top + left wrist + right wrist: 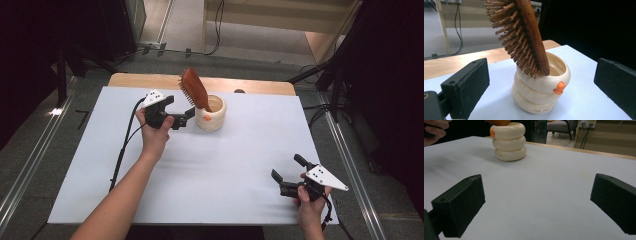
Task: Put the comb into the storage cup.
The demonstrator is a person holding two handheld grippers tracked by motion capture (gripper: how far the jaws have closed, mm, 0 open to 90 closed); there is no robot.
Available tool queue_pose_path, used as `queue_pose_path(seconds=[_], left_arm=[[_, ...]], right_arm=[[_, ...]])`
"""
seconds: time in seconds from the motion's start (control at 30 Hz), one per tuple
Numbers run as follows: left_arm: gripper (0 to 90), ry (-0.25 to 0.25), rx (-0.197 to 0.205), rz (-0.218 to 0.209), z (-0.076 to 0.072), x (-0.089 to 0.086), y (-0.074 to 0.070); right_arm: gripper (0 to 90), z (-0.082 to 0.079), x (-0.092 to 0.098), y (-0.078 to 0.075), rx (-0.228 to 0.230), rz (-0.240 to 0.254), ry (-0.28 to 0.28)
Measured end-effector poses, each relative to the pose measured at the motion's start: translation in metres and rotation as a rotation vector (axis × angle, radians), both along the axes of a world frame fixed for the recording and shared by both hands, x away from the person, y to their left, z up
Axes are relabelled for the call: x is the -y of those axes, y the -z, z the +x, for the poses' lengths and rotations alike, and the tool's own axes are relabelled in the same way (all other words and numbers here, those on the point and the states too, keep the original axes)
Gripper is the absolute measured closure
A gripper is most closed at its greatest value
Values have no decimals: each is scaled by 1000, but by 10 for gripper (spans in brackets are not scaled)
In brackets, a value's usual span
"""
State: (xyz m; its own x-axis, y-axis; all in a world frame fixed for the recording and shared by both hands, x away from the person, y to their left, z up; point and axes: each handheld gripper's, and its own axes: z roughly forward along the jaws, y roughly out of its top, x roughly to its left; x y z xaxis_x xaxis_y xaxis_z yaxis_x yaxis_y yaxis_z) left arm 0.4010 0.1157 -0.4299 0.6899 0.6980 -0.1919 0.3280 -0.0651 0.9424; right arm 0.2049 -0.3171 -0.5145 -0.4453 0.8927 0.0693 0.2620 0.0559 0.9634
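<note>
High view first: nearest to the person, at about 5 o'clock on the white surface, the right gripper waits with its jaws spread wide and nothing between them. It looks parked there so it stays out of the way. Farther off, near the middle and a bit toward 11 o'clock, the left gripper sits just beside the cream cup. Its jaws are wide apart too, and they hold nothing. In the left gripper view the cup, with a little orange beak on it, stands between the two black jaws but does not touch them. The brown hairbrush stands in the cup, leaning toward 11 o'clock, bristles facing the left gripper. The cup keeps the brush up so it does not fall. I think the left gripper is lined up to grab the brush or the cup.
</note>
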Motion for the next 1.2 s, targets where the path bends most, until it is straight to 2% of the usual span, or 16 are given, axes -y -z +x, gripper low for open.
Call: queue_pose_path(seconds=[0.4, 0.83, 1.2], left_arm=[[5, 2, 11, -19, -20, -22, 1], [5, 14, 39, 13, -43, -37, 3], [5, 12, 73, 8, -66, -54, -1]], right_arm=[[0, 0, 0, 0, 0, 0, 2], [0, -1, 0, 0, -2, -2, 5], [0, -1, 0, 0, -2, -4, 5]])
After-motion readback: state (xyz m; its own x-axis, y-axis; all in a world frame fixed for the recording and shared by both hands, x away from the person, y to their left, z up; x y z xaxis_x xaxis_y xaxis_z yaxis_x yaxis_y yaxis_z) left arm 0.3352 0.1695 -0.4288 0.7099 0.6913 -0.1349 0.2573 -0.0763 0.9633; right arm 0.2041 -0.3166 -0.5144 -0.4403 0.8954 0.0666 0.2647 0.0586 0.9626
